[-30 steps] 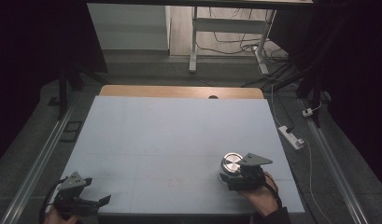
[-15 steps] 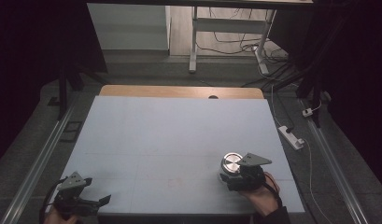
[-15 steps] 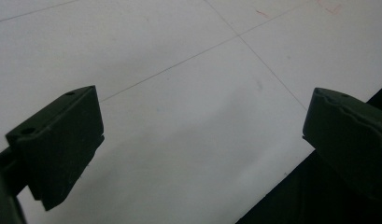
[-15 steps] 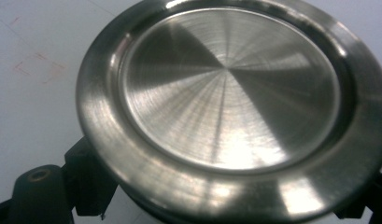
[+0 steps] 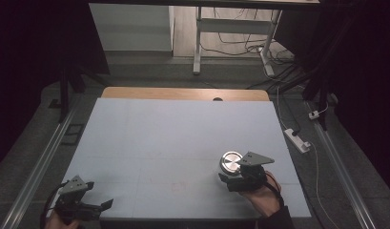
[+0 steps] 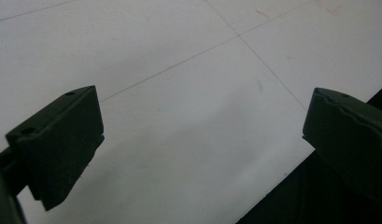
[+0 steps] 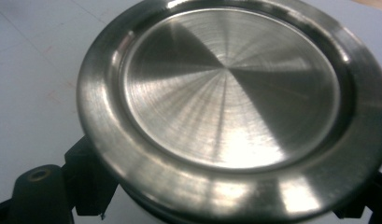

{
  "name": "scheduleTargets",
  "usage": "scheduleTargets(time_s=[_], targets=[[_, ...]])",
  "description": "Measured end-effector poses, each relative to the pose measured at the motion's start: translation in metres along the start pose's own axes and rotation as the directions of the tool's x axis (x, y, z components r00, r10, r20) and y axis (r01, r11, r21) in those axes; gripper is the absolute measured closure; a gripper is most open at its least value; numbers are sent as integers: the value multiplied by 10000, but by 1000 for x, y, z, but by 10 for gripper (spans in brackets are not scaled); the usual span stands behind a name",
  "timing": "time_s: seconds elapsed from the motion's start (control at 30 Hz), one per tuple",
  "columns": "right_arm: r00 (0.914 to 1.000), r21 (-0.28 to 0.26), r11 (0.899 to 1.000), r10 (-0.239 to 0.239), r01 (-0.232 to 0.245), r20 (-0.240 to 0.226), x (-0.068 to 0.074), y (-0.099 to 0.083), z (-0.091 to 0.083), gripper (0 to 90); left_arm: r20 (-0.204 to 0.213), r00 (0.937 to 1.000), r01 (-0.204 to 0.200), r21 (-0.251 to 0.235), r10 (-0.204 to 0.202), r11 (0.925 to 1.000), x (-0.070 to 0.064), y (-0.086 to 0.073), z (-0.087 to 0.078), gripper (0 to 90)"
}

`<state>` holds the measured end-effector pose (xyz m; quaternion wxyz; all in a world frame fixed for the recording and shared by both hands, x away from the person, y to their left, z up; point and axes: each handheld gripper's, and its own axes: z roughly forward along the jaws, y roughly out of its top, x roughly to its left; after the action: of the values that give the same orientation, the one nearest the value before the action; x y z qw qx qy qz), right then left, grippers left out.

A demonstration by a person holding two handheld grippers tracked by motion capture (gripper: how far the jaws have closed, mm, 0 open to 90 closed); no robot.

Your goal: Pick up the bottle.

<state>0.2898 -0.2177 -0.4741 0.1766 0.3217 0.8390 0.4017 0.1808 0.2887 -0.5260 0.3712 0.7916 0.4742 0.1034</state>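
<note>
From the high view, the right gripper (image 5: pixel 241 175) sits near the right front of the pale blue worktop (image 5: pixel 173 133), its fingers set around a small round steel container (image 5: pixel 230 162) that stands on the surface. The left gripper (image 5: pixel 83 205) rests at the front left corner, well apart from the container, with nothing near it. The step in hand looks like the grasp itself — the container appears to be on the worktop, not yet lifted.

In the left gripper view, the two black fingers (image 6: pixel 58 144) stand wide apart and released, with bare matte worktop (image 6: pixel 188 93) between them, marked by faint thin lines and a slight red scuff at the top.

In the right gripper view, the container's lid (image 7: pixel 230 102) looms close: a brushed-steel disc with fine concentric turning marks, a raised rolled rim and bright fan-shaped glints. A black finger (image 7: pixel 86 182) sits just under the rim at the lower left and another dark edge at the lower right — whether they press the body or merely flank it cannot be told. The next move likely calls for a firm, level squeeze below the rim, since smooth metal may slip.
</note>
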Motion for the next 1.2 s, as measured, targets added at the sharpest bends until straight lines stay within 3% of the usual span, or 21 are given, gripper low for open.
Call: scheduleTargets(time_s=[0.63, 1.2], targets=[[9949, -100, 9978, -664, 659, -754, 15, 33, 29, 151, 7, 10000, -25, -23, 25, 10000, 0, 0, 0, 0], [9878, -90, 9953, -971, 967, -1214, 29, 55, 60, 151, 43, 10000, -38, 3, 38, 10000, 0, 0, 0, 0]])
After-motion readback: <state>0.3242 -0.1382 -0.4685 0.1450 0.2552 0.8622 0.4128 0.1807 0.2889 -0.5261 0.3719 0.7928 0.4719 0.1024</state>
